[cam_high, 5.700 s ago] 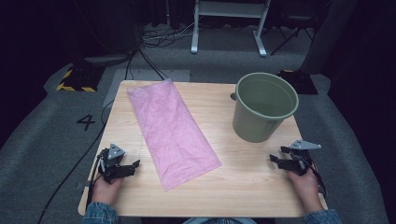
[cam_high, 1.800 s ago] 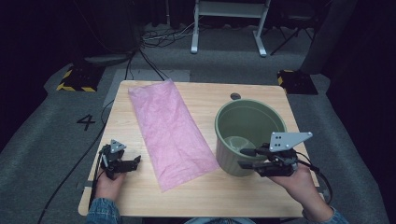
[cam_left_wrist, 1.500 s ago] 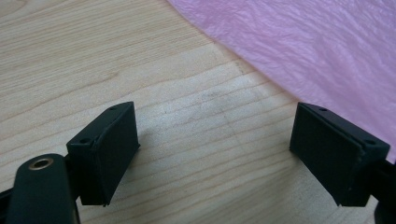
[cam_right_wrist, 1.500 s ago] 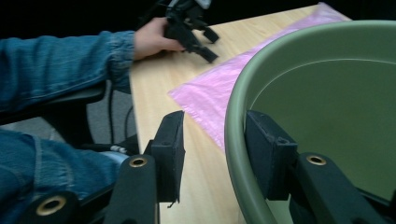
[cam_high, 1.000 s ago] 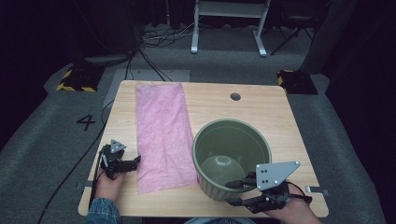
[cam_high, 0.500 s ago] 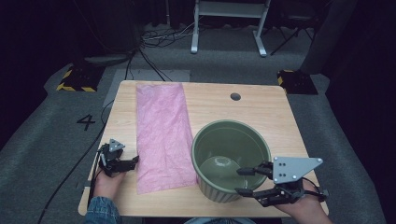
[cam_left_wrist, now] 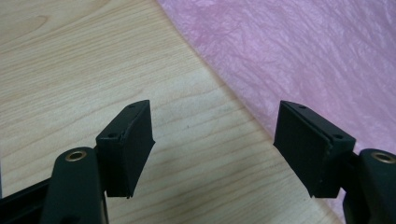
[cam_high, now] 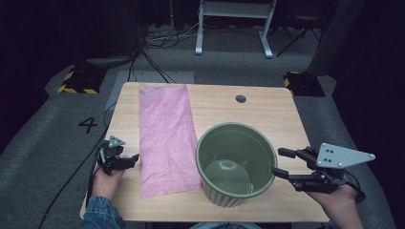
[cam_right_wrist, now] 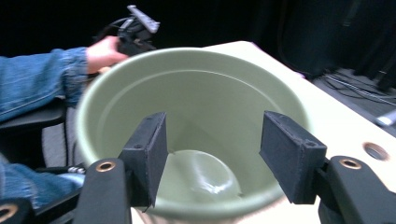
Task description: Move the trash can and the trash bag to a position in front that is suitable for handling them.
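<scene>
- Now the green pot (cam_high: 236, 164) stands upright on the table (cam_high: 267, 109), touching the pink cloth's (cam_high: 167, 138) right edge.
- Right gripper (cam_high: 282, 163), just beside the pot's rim, has been opening; nothing between its jaws.
- Left gripper (cam_high: 135, 158), open with jaws closing slightly, sits at the cloth's left edge.

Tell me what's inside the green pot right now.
Nothing loose shows inside the green pot: only its bare walls and a shiny round bottom. The near wall hides a strip of the bottom on the person's side. The pink sheet lies beside it on the table.
</scene>
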{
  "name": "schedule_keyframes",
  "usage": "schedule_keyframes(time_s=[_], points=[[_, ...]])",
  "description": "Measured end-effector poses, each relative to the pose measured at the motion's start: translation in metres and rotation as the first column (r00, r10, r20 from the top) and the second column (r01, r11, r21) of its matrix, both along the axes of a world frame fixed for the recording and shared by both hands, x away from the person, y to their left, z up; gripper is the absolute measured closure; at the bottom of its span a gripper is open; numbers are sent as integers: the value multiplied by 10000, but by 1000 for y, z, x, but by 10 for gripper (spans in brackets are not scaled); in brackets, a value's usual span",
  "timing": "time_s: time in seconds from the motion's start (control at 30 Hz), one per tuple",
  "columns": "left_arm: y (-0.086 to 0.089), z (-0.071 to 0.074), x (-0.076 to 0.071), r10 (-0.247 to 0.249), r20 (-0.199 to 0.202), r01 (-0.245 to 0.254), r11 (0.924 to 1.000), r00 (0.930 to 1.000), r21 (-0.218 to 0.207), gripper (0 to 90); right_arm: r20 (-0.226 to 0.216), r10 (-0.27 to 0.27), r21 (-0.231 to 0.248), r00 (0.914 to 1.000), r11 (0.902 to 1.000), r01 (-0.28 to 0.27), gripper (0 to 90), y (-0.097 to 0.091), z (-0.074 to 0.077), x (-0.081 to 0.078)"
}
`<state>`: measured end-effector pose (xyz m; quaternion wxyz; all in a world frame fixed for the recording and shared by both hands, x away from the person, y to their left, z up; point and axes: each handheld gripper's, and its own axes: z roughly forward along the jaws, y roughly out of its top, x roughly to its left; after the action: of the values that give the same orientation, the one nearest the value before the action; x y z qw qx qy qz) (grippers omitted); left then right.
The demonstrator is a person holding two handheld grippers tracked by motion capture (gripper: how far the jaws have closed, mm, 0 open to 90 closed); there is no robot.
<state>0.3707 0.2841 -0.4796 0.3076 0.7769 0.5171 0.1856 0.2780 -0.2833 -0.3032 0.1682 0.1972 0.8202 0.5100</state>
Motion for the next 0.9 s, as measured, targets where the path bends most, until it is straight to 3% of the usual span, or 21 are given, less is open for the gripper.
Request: schedule_keyframes(time_s=[0.23,0.33,0.37,0.47,0.53,0.7,0.87,0.9], points=[[-10,7,14,-433,-87,432,9989,9990,-172,277,-173,-1260,-90,9919,9920,1259,408,-25,-26,9],[-11,10,19,-442,-100,440,9988,9990,-191,273,-389,-1533,-189,9874,9881,1526,406,-30,-39,14],[-11,13,23,-432,-29,431,9988,9991,-215,279,-736,-1853,-290,9799,9826,1836,406,-35,-55,22],[-9,17,37,-217,70,219,9992,9997,-334,276,-1069,-2063,-279,9726,9785,2044,405,-40,-73,29],[-9,17,41,-166,36,167,9990,9999,-414,274,-1131,-2181,-329,9694,9759,2157,405,-40,-79,31],[-16,10,65,-2,-16,2,9992,10000,-404,276,-1348,-2780,-1060,9511,9584,2651,398,-41,-110,45],[-22,4,80,75,161,-65,9980,9998,-623,267,-1671,-2935,-1269,9413,9531,2746,403,-42,-130,52],[-25,3,85,117,77,-113,9983,9999,-577,259,-1801,-3101,-1463,9335,9469,2864,410,-43,-139,56]])
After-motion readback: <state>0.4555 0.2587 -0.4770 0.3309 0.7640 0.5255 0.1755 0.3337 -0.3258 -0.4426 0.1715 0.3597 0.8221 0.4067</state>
